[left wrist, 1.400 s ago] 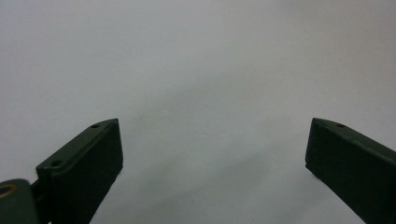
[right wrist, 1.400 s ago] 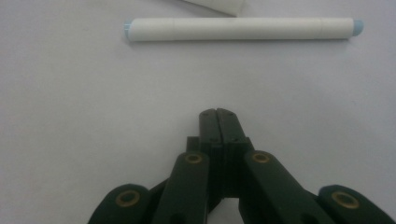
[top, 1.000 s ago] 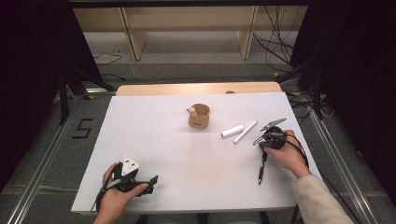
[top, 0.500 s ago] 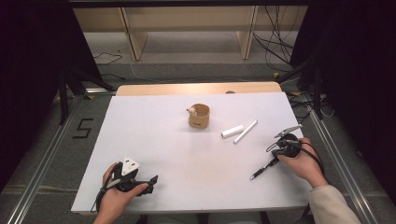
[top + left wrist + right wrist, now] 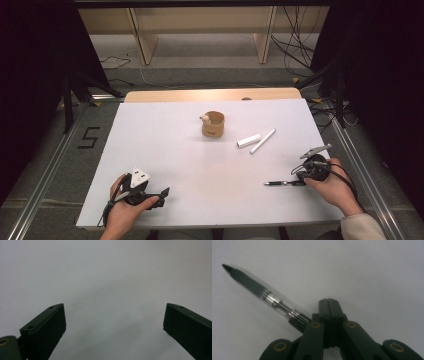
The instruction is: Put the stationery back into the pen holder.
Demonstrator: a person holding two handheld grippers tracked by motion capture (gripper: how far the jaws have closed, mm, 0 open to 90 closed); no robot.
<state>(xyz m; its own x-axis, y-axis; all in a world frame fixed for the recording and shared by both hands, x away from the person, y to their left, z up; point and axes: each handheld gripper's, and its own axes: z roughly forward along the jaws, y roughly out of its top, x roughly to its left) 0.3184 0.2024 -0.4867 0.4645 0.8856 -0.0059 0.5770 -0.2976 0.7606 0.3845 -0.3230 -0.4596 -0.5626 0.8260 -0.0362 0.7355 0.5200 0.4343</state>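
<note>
The right gripper (image 5: 298, 182) has its fingers clenched on a pen (image 5: 264, 293), near the worktop (image 5: 165, 145) front edge. Light, stiff, slippery barrel; grip mid-barrel. Left gripper (image 5: 161, 192) fingers released.

The desk (image 5: 165, 150) lies bare across its whole left half and through the middle, so a gripper could pass freely there. Toward the far right stand the only obstacles: a small brown cup (image 5: 213, 124) and, just beside it to the right, 2 white sticks (image 5: 256, 140) lying close together. Near the right front edge, a black pen (image 5: 285, 183) juts leftward over the surface.
</note>
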